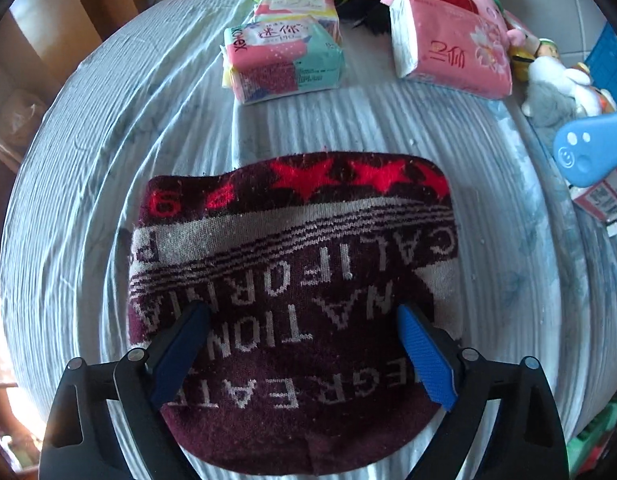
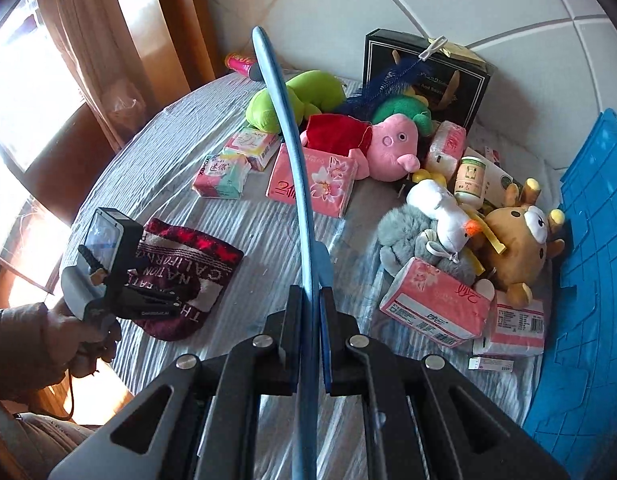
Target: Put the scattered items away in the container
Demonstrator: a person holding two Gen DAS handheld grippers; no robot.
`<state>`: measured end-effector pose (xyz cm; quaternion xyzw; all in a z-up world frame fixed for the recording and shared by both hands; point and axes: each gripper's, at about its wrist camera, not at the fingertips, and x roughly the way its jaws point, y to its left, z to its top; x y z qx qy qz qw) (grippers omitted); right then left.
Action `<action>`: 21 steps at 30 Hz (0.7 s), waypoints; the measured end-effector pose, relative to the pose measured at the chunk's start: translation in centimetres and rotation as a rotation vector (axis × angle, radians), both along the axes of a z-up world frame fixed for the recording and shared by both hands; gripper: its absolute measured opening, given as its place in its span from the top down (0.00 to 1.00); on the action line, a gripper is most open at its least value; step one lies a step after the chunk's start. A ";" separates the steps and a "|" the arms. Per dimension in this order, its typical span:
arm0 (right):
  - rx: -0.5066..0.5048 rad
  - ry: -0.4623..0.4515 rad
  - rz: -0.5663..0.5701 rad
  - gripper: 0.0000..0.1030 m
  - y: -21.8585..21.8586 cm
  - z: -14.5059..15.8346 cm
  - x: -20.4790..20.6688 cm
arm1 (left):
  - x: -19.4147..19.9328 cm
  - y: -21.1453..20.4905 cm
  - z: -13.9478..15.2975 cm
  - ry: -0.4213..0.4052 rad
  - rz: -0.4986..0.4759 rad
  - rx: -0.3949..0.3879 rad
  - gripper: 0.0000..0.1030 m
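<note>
Left gripper gapes wide, pointing down; right gripper clamped.

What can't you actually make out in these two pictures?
- Maroon sock: left wrist view, its near end runs under the left gripper and off the bottom edge.
- Blue plastic stick: right wrist view, its lower part is hidden between the right gripper's fingers.
- Blue container: cut off by the right edge; inside unseen.
- Small bottle: label too small to read.
</note>
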<state>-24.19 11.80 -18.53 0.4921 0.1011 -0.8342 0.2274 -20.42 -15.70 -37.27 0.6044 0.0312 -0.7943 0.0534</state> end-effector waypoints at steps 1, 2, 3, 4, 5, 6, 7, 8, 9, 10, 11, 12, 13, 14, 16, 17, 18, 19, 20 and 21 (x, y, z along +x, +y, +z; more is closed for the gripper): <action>0.001 0.003 0.001 0.92 0.0 0.2 0.0 | 0.1 0.1 -0.4 -0.004 -0.002 -0.004 0.15; 0.000 0.006 0.000 0.92 0.0 0.4 0.0 | 0.2 0.2 -0.5 0.003 -0.006 0.000 0.18; -0.001 0.008 0.000 0.92 0.1 0.5 0.0 | 0.3 0.4 -0.4 0.017 -0.014 0.010 0.30; -0.003 0.008 -0.002 0.92 0.1 0.6 0.0 | 0.5 0.5 -0.1 0.028 -0.021 0.013 0.51; -0.005 0.009 -0.003 0.92 0.1 0.7 -0.1 | 0.5 0.8 0.1 0.034 -0.029 0.006 0.64; -0.006 0.009 -0.004 0.92 0.2 0.7 -0.2 | 0.6 1.1 0.3 0.031 -0.038 0.007 0.86; -0.007 0.009 -0.005 0.92 0.1 0.7 -0.2 | 0.7 1.2 0.4 0.029 -0.035 0.019 0.86; -0.007 0.009 -0.005 0.92 0.1 0.7 -0.3 | 0.7 1.0 0.5 0.029 -0.029 0.037 0.86; -0.009 0.008 -0.005 0.92 0.1 0.6 -0.4 | 0.8 0.9 0.5 0.028 -0.024 0.051 0.87; -0.011 0.009 -0.005 0.92 0.0 0.6 -0.4 | 1.0 0.6 0.6 0.029 -0.016 0.066 0.87; -0.013 0.010 -0.004 0.92 0.0 0.7 -0.4 | 1.1 0.3 0.7 0.034 -0.006 0.078 0.87; -0.015 0.012 -0.002 0.92 -0.1 0.7 -0.4 | 1.4 0.1 1.0 0.042 0.004 0.086 0.87; -0.016 0.013 -0.001 0.92 -0.2 0.7 -0.5 | 1.6 -0.1 1.4 0.052 0.013 0.091 0.88; -0.017 0.014 0.000 0.92 -0.3 0.7 -0.5 | 1.9 -0.4 1.9 0.062 0.020 0.096 0.88; -0.020 0.017 0.002 0.92 -0.4 0.7 -0.6 | 2.3 -0.8 2.8 0.078 0.036 0.106 0.88; -0.022 0.018 0.004 0.92 -0.4 0.8 -0.6 | 2.5 -1.0 3.2 0.087 0.042 0.107 0.88; -0.022 0.020 0.005 0.92 -0.5 0.8 -0.6 | 2.7 -1.2 3.7 0.097 0.047 0.107 0.88; -0.023 0.021 0.007 0.92 -0.6 0.8 -0.6 | 3.0 -1.3 4.2 0.109 0.052 0.107 0.88; -0.025 0.022 0.009 0.92 -0.7 0.8 -0.5 | 3.1 -1.4 4.7 0.117 0.056 0.107 0.88; -0.025 0.024 0.011 0.92 -0.8 0.9 -0.4 | 3.2 -1.4 5.3 0.123 0.058 0.106 0.88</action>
